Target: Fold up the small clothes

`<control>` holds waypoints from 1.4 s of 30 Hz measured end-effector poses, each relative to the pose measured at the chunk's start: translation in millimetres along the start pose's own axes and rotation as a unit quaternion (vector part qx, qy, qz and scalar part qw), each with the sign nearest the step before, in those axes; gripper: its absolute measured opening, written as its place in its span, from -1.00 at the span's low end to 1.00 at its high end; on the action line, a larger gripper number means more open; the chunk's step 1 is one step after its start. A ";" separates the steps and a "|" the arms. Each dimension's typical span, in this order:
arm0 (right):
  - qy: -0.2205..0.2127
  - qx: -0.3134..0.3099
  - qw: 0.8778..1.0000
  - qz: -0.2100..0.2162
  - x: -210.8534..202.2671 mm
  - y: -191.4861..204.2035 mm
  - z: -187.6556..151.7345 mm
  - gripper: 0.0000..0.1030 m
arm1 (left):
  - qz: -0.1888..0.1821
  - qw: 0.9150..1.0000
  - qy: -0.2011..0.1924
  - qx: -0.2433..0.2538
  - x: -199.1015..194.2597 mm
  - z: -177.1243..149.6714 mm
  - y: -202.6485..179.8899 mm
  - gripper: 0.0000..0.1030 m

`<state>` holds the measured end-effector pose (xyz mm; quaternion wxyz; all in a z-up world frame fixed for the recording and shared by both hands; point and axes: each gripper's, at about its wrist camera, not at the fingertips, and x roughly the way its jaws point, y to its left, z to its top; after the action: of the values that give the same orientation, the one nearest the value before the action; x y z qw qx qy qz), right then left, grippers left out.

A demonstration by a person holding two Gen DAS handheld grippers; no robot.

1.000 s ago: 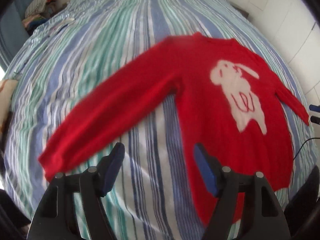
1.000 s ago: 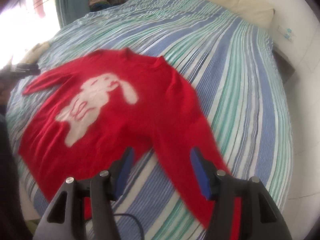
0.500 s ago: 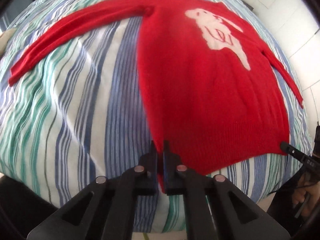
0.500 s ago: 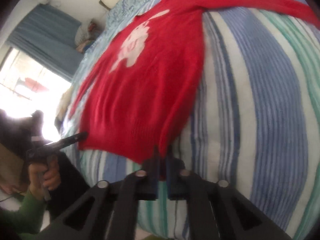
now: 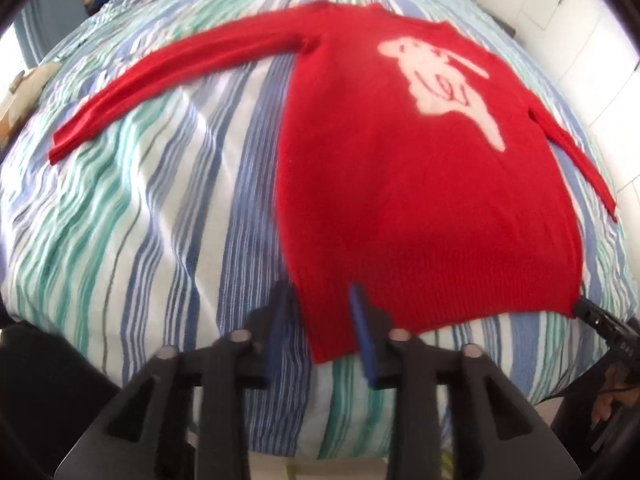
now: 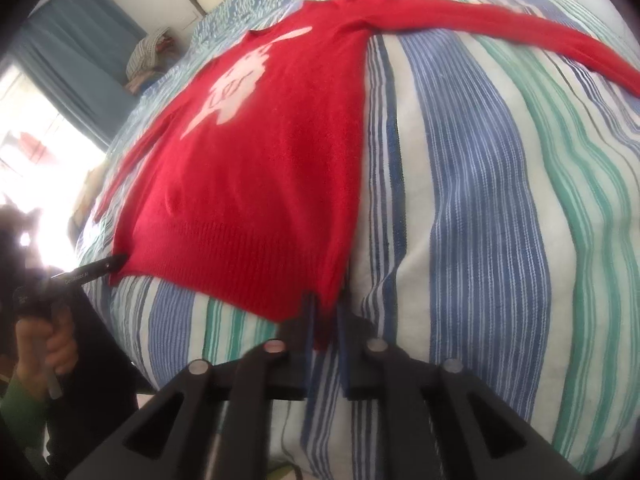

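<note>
A red sweater (image 5: 400, 184) with a white rabbit figure lies flat, front up, on the striped bedspread (image 5: 140, 220), sleeves spread out. Its hem is toward me. My left gripper (image 5: 318, 300) sits at the hem's left corner; its jaws are opening, and the corner lies loose between the blue pads. My right gripper (image 6: 324, 306) sits at the other hem corner of the sweater (image 6: 260, 152). Its jaws are opening too, a narrow strip of red knit hanging between them. Each view shows the other gripper's tip at the far hem corner: the right gripper (image 5: 588, 312), the left gripper (image 6: 114, 262).
The bedspread (image 6: 500, 200) drops off just below both grippers. A pile of clothes (image 6: 148, 48) lies at the head of the bed by a blue curtain (image 6: 80, 44). A hand (image 6: 44, 344) in a green sleeve shows at the left. A white wall (image 5: 592, 40) runs along the right.
A second ago both grippers hung open above the sweater. They then came down and shut on the two hem corners. Now both pairs of jaws have parted again.
</note>
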<state>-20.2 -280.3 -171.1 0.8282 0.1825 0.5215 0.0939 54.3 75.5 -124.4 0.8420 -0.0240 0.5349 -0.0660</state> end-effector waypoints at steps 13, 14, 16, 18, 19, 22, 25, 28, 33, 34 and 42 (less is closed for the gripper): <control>-0.174 -0.040 0.975 -0.131 -57.2 3.9 13.1 0.13 | 0.009 0.989 -0.149 0.014 15.3 101.1 17.7 0.72; -0.173 -0.041 0.975 -0.135 -56.1 3.5 13.1 0.13 | 0.012 0.990 -0.138 0.013 28.9 110.5 23.3 0.75; -0.170 -0.046 0.974 -0.141 -54.6 3.4 11.5 0.13 | 0.029 0.993 -0.111 0.005 58.9 121.0 34.0 0.82; -0.167 -0.043 0.975 -0.144 -53.7 1.2 10.3 0.13 | 0.038 0.998 -0.054 -0.003 95.4 119.2 47.3 0.95; -0.167 -0.041 0.974 -0.144 -54.1 -0.1 10.6 0.13 | 0.039 0.998 -0.042 -0.003 107.8 114.0 52.5 0.99; -0.171 -0.034 0.974 -0.146 -56.1 -3.6 9.9 0.13 | 0.050 0.995 -0.089 -0.007 99.9 101.5 54.2 0.99; -0.172 -0.033 0.974 -0.146 -56.8 -4.7 9.1 0.13 | 0.057 0.993 -0.100 0.004 99.3 95.0 49.0 0.99; -0.170 -0.032 0.975 -0.142 -56.2 -5.9 9.5 0.13 | 0.051 0.994 -0.101 0.002 100.0 93.3 49.7 0.99; -0.171 -0.034 0.975 -0.139 -52.3 -4.3 10.8 0.13 | 0.050 0.994 -0.100 0.001 102.4 95.3 53.0 0.99; -0.171 -0.035 0.975 -0.139 -51.7 -3.9 10.4 0.13 | 0.050 0.994 -0.100 0.000 103.5 96.7 51.9 0.99; -0.178 -0.035 0.974 -0.135 -56.2 -1.8 8.1 0.13 | 0.050 0.994 -0.099 0.001 103.6 97.1 51.5 0.99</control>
<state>-37.6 -303.1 -122.1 0.9187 0.0951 0.3817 -0.0349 189.9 109.4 -181.8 0.8932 -0.0035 0.4490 -0.0217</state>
